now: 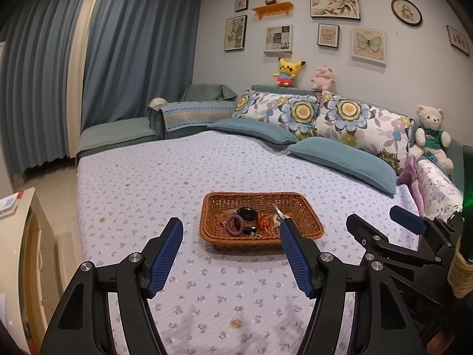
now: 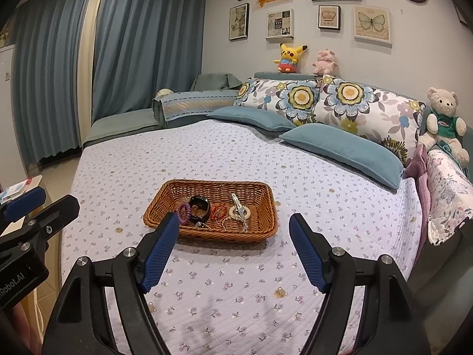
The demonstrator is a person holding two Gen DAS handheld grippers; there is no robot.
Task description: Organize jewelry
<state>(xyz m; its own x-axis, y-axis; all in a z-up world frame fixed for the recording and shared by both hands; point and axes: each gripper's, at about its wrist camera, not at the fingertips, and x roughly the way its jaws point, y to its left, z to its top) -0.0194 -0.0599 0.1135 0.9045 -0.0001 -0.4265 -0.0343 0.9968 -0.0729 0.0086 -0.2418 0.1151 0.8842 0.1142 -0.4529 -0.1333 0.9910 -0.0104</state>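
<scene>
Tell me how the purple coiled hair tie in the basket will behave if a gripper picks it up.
The purple hair tie looks like a soft spiral loop, so it would probably squash and stretch rather than hold its shape. It seems very light. It lies against the black band in the basket, so it may snag or drag that along.

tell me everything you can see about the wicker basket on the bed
The wicker basket is a shallow rectangular tray woven from orange-brown strands, with sloping walls and a thicker braided rim. It sits flat and upright on the floral bedspread, ahead of both grippers, neither touching it. Inside lie a purple coil band, a black bracelet, red cord loops, a beaded ring and a silvery clip.
</scene>
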